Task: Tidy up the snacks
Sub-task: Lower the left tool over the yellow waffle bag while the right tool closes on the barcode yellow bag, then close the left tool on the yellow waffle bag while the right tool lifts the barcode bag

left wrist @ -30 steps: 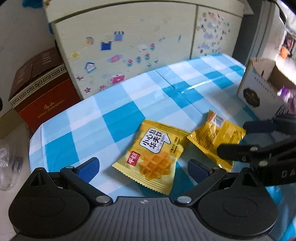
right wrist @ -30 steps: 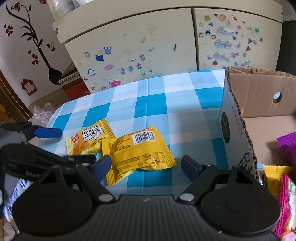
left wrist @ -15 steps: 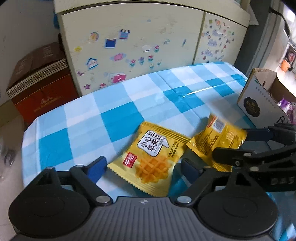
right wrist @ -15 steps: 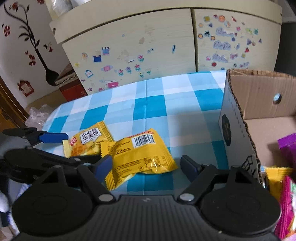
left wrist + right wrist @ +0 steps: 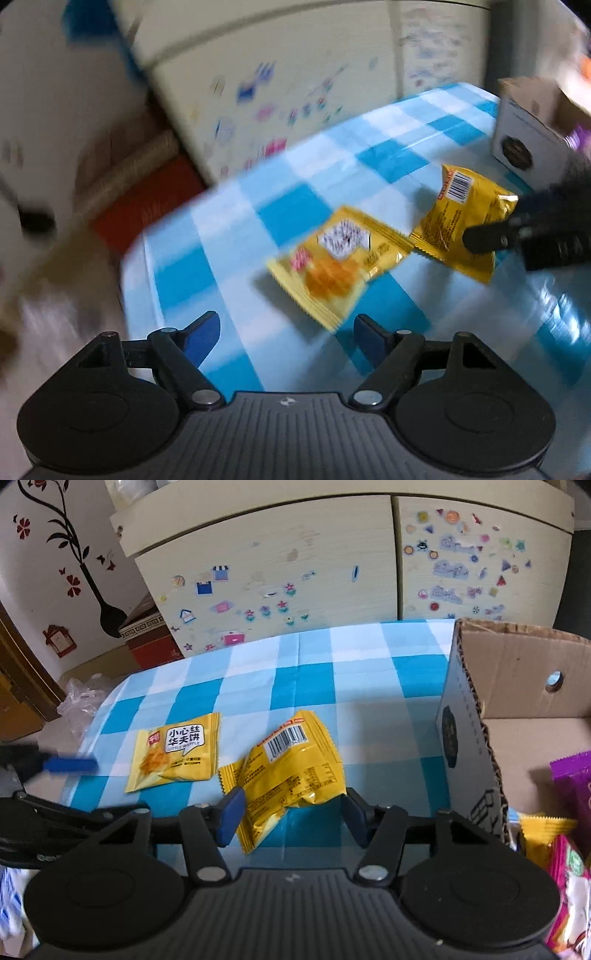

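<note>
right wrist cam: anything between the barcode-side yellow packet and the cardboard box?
Nothing: in the right wrist view only bare checked tablecloth separates the barcode packet from the cardboard box.

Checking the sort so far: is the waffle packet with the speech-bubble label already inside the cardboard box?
No, the waffle packet lies on the checked tablecloth, well left of the cardboard box.

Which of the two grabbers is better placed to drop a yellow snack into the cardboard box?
The right gripper: its jaws are closing on the barcode packet, right beside the cardboard box. The left gripper has nothing between its closing jaws.
</note>
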Motion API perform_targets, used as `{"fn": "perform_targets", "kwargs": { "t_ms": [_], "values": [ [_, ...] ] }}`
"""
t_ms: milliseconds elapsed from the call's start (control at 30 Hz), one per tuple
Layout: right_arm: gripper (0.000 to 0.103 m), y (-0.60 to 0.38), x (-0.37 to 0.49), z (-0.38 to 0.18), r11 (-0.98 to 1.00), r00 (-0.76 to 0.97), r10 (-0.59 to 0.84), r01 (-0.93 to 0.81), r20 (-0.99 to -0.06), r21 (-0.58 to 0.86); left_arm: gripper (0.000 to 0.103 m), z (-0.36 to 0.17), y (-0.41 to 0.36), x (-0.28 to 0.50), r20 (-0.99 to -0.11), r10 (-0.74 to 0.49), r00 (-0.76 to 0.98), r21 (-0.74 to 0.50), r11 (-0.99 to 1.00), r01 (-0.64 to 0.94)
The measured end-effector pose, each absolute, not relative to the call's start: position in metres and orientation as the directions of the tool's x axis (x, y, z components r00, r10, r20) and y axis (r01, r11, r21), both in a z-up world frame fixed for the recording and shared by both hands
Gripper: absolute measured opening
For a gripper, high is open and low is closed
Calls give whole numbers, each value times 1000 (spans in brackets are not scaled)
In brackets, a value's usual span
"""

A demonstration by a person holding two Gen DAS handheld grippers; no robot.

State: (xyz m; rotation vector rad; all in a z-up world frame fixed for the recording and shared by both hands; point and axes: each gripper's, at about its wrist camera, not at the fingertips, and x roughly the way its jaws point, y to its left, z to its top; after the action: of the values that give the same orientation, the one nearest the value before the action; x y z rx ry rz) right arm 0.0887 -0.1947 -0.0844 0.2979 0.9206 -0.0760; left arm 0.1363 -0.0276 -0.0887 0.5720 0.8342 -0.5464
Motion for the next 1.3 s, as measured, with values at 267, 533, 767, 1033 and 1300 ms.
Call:
{"fn": "perform_targets", "kwargs": {
  "t_ms": [267, 533, 767, 1033, 1300],
  "values": [
    [60, -210, 88, -84, 909, 622, 80, 274, -779, 313, 87, -89, -38, 159, -781, -389, 488, 121, 673, 730],
    [65, -216, 88, -84, 878, 625, 128, 290, -770, 381, 97, -105, -57, 163, -784, -428, 450, 116, 612, 783],
    [66, -218, 88, -87, 854, 624, 148, 311, -767, 417, 86, -106, -59, 166, -774, -470, 424, 74, 598, 798],
    [72, -219, 90, -87, 850, 626, 173, 295, -761, 436, 76, -102, -52, 157, -787, -395, 473, 92, 684, 724],
    [75, -206, 92, -87, 845, 586, 308, 194, -750, 499, 75, -99, -14, 155, -858, -256, 446, -15, 879, 476]
  ]
}}
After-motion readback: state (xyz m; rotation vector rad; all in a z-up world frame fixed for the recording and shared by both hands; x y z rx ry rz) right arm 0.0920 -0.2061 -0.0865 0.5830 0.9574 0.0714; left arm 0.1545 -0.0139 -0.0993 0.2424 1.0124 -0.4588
